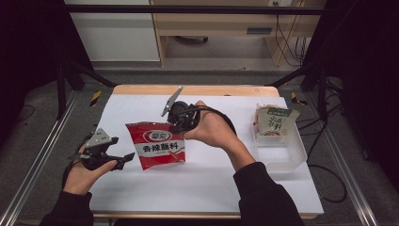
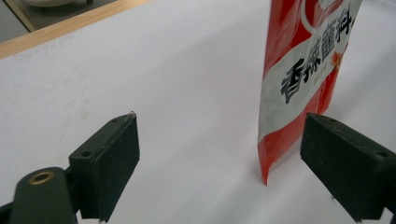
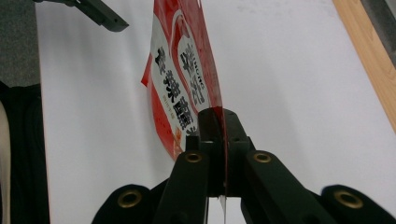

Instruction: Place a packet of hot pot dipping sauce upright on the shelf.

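A white sheet (image 1: 207, 188) covers the wooden table (image 1: 197, 89). At its right edge stands a clear plastic bin (image 1: 285, 155), open at the top, with a green-and-white food packet (image 1: 276, 120) propped upright in its far end. Black cables (image 1: 287, 42) hang beyond.

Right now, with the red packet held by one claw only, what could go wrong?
The right claw pinches only the red packet at its thin edge, so it may slip or swing. The left claw stands open beside the packet's lower corner; closing now may miss it or crumple it.
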